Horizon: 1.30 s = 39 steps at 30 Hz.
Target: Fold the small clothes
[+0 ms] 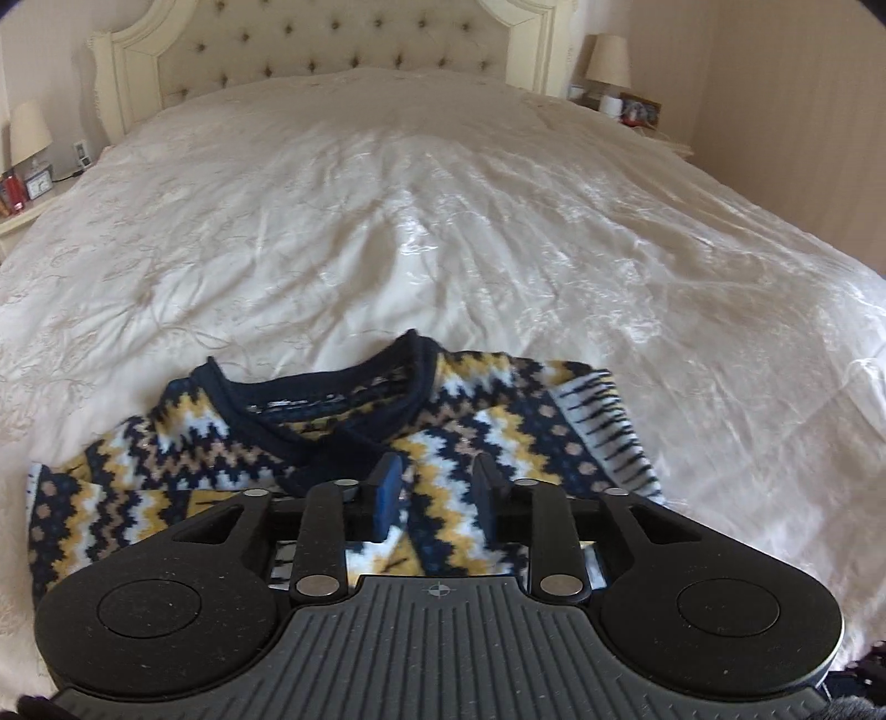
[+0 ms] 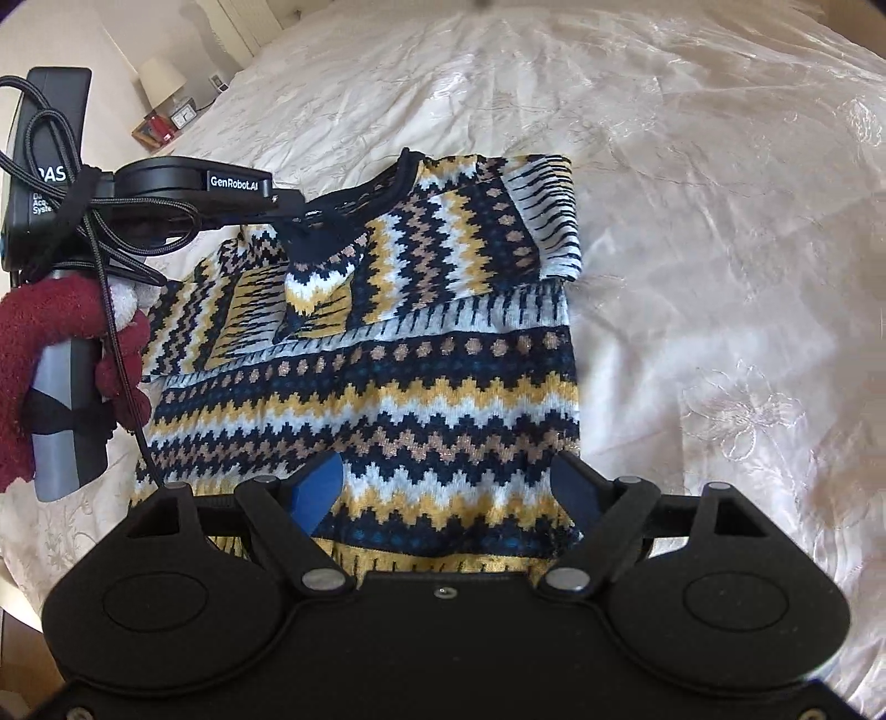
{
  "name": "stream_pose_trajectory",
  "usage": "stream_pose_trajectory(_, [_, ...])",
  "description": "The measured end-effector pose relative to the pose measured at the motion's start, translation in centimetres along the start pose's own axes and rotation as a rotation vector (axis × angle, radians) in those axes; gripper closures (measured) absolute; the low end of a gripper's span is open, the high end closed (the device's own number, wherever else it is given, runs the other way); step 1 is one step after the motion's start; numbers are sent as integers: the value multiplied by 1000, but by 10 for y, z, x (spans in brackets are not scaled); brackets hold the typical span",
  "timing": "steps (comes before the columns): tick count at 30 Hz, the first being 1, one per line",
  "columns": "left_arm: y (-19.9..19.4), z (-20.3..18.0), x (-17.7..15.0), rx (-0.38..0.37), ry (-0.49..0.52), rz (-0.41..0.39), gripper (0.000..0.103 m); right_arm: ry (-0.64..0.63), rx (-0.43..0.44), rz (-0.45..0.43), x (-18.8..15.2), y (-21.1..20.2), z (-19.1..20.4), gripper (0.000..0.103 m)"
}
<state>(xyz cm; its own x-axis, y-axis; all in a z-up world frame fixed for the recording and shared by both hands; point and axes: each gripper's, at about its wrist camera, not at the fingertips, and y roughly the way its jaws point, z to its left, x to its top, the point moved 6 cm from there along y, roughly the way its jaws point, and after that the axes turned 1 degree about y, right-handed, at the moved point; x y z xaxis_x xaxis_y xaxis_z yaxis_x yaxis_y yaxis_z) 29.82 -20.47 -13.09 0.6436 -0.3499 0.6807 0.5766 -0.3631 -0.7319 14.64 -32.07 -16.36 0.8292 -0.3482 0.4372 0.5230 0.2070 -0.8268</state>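
Observation:
A small knitted sweater (image 2: 421, 382) in navy, yellow, white and tan zigzags lies flat on the cream bedspread (image 2: 692, 194), both sleeves folded in over its chest. My left gripper (image 1: 434, 471) hovers over the sweater (image 1: 487, 421) near the collar, jaws a little apart with sleeve fabric between them. In the right wrist view the left gripper (image 2: 302, 232) seems to pinch a sleeve cuff (image 2: 318, 277), lifted slightly. My right gripper (image 2: 448, 471) is open and empty above the sweater's hem.
A tufted cream headboard (image 1: 332, 50) stands at the far end. Bedside tables with lamps (image 1: 30, 133) (image 1: 609, 58) flank the bed. A hand in a red glove (image 2: 50, 332) holds the left gripper's handle.

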Motion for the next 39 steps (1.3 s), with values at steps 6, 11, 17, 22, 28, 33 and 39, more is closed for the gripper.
stream_pose_trajectory(6, [-20,-11,-1,-23,90,-39,65,-4,4,-1,3,5,5,19])
stream_pose_trajectory(11, [-36,33,-27,60,43,12,64,-30,9,-13,12,11,21,19])
stream_pose_trajectory(17, [-42,113,-78,220,-108,154,64,-109,9,-19,29,26,51,19])
stream_pose_trajectory(22, [-47,164,-116,287,-252,237,64,-184,14,-11,45,45,81,19])
stream_pose_trajectory(28, [-32,185,-141,300,-283,312,64,-274,11,9,67,74,114,19])
stream_pose_trajectory(33, [-16,196,-157,280,-364,349,61,-341,-3,28,87,100,135,19])
stream_pose_trajectory(39, [-11,197,-162,277,-370,341,57,-387,-40,74,100,141,145,19])
